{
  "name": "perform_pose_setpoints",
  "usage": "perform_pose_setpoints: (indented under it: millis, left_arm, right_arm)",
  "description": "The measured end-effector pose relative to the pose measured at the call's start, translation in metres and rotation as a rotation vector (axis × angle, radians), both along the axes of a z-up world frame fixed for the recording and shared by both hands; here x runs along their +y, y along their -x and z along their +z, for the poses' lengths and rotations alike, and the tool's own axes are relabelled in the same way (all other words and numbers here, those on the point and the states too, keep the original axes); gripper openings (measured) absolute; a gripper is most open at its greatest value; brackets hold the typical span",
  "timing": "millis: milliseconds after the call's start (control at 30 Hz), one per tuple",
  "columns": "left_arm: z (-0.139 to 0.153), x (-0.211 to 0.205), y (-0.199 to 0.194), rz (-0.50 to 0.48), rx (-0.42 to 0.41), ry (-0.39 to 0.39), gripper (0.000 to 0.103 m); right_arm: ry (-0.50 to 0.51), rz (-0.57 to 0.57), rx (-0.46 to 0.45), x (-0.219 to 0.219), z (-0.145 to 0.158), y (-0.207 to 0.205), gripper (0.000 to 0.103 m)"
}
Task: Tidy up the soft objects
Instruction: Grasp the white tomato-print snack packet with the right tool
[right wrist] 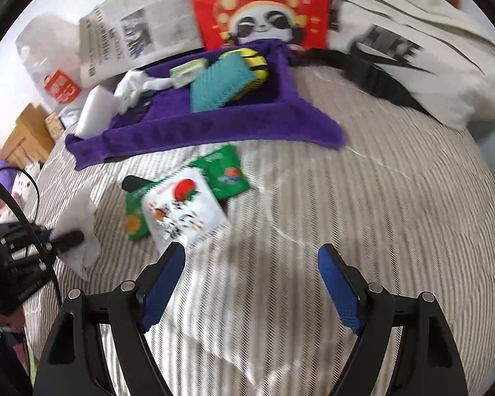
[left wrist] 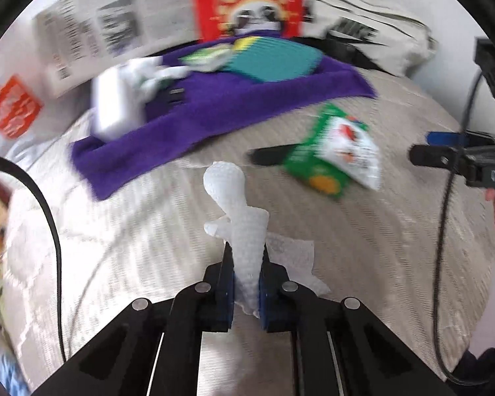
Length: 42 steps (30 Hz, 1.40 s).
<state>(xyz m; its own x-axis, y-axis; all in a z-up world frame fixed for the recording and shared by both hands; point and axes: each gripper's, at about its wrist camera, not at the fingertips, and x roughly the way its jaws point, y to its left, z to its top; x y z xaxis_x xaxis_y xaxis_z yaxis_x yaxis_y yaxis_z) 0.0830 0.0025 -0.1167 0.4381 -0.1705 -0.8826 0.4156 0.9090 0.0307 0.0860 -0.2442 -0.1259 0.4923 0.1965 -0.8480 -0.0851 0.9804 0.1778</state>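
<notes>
The left hand-held gripper is clenched on a white foam net sleeve, which sticks up over the striped bed, short of the purple cloth tray. The right hand-held gripper is released, empty, near the green cloth book. The springy sleeve could slip free, since only its lower end is pinched

Bright, soft daylight fills both fisheye views — the striped bedspread glares pale near centre. Motion blur smears the purple towel and newspaper toward 12 o'clock; black vignette rings the bowed edges.
</notes>
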Motion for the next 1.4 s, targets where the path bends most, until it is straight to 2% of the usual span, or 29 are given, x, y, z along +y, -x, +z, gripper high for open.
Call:
perform_pose_setpoints:
  millis: [133, 233, 333, 600, 933, 1000, 1100, 1133, 1200, 1300, 1400]
  left_arm:
    - [-0.005, 0.029, -0.010, 0.088, 0.011, -0.014, 0.014]
    - [-0.006, 0.039, -0.012, 0.105, 0.021, 0.047, 0.014]
    - [-0.007, 0.038, -0.013, 0.102, 0.014, 0.052, 0.014]
    - [-0.007, 0.041, -0.007, 0.102, -0.002, 0.069, 0.014]
    - [-0.008, 0.044, -0.003, 0.100, -0.013, 0.094, 0.014]
    - [-0.008, 0.044, -0.003, 0.101, -0.012, 0.096, 0.014]
    - [-0.008, 0.044, -0.003, 0.100, -0.013, 0.096, 0.014]
    - [-0.008, 0.044, -0.003, 0.100, -0.013, 0.096, 0.014]
    - [-0.008, 0.043, -0.002, 0.102, -0.014, 0.095, 0.014]
    - [-0.008, 0.043, -0.002, 0.099, -0.014, 0.095, 0.014]
    - [-0.007, 0.042, -0.001, 0.097, -0.016, 0.090, 0.014]
  right_arm:
    - [0.048, 0.083, -0.002, 0.028, -0.010, -0.014, 0.082]
    - [0.088, 0.132, -0.006, 0.044, -0.017, -0.021, 0.082]
    - [0.122, 0.163, 0.002, 0.055, -0.024, -0.028, 0.082]
    - [0.130, 0.223, 0.004, 0.074, -0.022, -0.035, 0.085]
    - [0.255, 0.329, -0.050, 0.107, -0.019, -0.037, 0.084]
    - [0.245, 0.335, -0.062, 0.108, -0.019, -0.039, 0.084]
    - [0.201, 0.359, -0.066, 0.108, -0.017, -0.038, 0.061]
    - [0.221, 0.370, -0.069, 0.111, -0.015, -0.035, 0.055]
    - [0.242, 0.401, -0.064, 0.115, -0.014, -0.029, 0.048]
    - [0.245, 0.399, -0.056, 0.113, -0.011, -0.020, 0.045]
    - [0.176, 0.363, -0.038, 0.099, -0.005, -0.014, 0.045]
